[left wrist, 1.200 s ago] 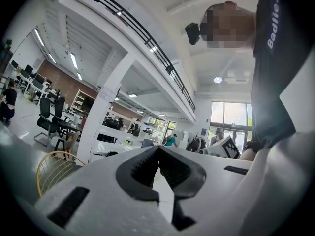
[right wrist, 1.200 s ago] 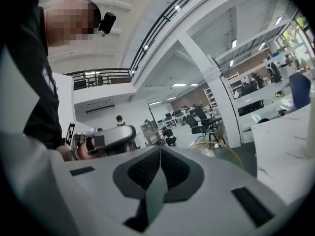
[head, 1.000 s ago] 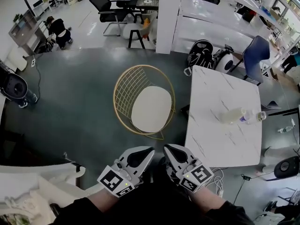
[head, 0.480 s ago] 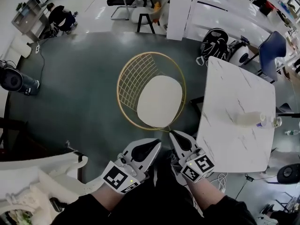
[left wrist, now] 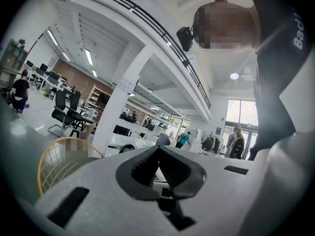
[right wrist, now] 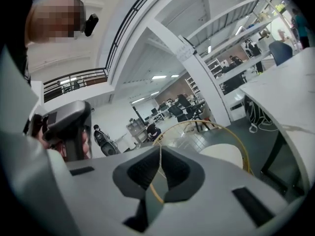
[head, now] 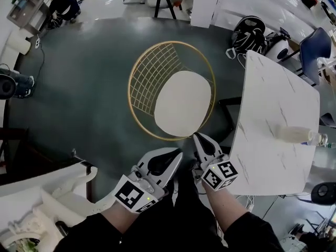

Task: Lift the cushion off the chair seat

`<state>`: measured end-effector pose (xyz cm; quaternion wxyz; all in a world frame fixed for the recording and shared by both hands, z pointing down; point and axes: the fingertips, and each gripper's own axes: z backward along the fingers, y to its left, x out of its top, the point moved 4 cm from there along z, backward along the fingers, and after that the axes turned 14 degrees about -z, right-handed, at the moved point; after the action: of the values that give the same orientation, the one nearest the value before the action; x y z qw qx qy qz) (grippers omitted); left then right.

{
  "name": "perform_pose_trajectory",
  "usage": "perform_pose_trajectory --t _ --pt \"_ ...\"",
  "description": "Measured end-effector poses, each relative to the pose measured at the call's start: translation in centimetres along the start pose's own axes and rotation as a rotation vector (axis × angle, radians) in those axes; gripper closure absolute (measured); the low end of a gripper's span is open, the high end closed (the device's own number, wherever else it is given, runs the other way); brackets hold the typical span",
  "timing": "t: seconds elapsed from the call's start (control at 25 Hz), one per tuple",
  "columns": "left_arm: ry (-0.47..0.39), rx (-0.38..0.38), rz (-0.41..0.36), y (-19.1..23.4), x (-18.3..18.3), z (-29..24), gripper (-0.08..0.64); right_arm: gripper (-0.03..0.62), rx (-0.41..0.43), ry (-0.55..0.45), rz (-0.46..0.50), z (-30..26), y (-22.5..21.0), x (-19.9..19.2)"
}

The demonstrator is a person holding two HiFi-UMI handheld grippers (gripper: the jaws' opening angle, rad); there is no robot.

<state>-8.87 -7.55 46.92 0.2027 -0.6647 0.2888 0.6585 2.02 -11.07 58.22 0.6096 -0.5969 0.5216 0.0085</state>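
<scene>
A round cream cushion (head: 182, 103) lies on the seat of a gold wire chair (head: 147, 72) on the dark floor. Both grippers are held side by side just short of the chair's near rim. My left gripper (head: 178, 152) is shut with nothing in it, a little way back from the rim. My right gripper (head: 197, 135) is also shut and empty, its tip close to the front rim below the cushion. In the right gripper view the cushion (right wrist: 224, 154) and the chair's rim (right wrist: 197, 124) show past the closed jaws. The left gripper view catches the chair's wire back (left wrist: 54, 156).
A white marble table (head: 273, 130) stands right beside the chair, with a bottle (head: 296, 135) lying on it. A backpack (head: 251, 33) and a blue chair (head: 315, 46) are behind it. White furniture (head: 47, 193) fills the lower left. A person (head: 63, 4) crouches far off.
Both grippers have come down and forward toward the chair's front rim, the right one more. The chair and cushion now sit closer and larger in the head view. Both stay shut.
</scene>
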Motion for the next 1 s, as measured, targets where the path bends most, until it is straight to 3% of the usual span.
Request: perform_pose_trajectory --t 0.28,0.8,1.0 --pt "0.028 -0.016 0.065 1.8 -1.9 -0.5 0.543 0.561 -0.093 -0.001 -0.047 -2.8 -5.9 -3.5" --pt "0.064 -0.056 0.067 5.3 -5.8 -1.2 0.543 0.558 -0.277 0.015 -0.202 -6.9 -17.8 -9.3" --pt "0.064 -0.067 0.075 6.2 -6.8 -1.6 0.543 0.488 -0.349 0.016 -0.287 -7.5 -22.1 -11.3"
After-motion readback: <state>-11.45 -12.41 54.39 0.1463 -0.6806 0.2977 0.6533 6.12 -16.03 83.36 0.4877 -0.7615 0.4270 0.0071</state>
